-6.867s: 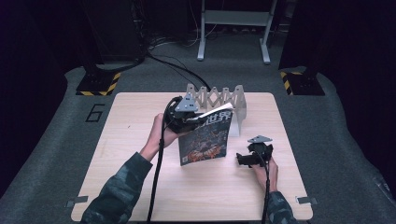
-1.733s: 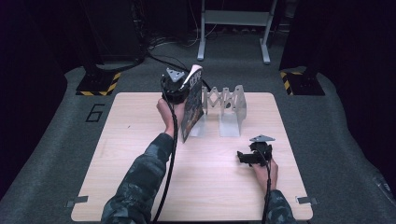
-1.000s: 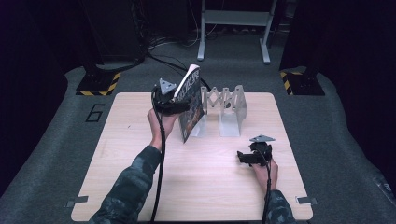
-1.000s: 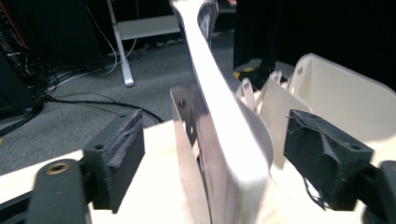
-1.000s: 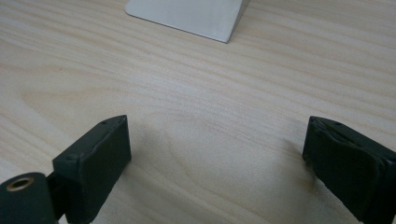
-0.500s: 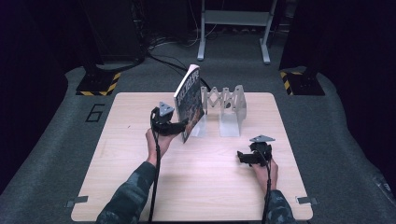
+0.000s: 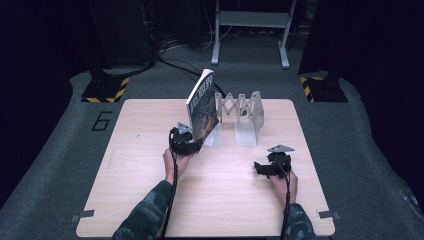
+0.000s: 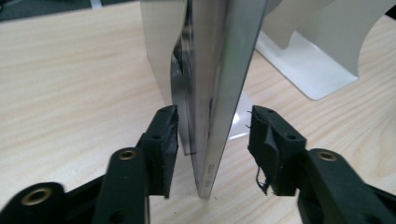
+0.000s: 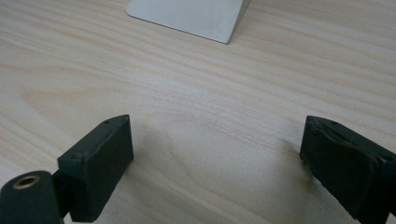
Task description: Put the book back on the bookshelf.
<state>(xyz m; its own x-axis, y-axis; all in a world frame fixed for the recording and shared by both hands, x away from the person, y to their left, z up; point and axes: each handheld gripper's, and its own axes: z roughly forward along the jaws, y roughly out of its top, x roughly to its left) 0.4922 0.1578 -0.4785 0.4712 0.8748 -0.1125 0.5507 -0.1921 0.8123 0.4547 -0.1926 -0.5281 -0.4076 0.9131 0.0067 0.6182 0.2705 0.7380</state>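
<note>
**Closing on the standing book**

Going left to right, our left tool [image 8: 212,140] sits low at the foot of the book [image 7: 202,105], its jaws just closing, both pads short of the covers. The book stands upright in the metal rack [image 7: 240,112] on the desk [image 7: 125,175]. Our right tool [image 9: 215,154] rests wide open over bare wood.

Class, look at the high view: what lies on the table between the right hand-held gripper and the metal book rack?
Nothing: in the high view, only bare table separates the right hand-held gripper from the book rack.
</note>
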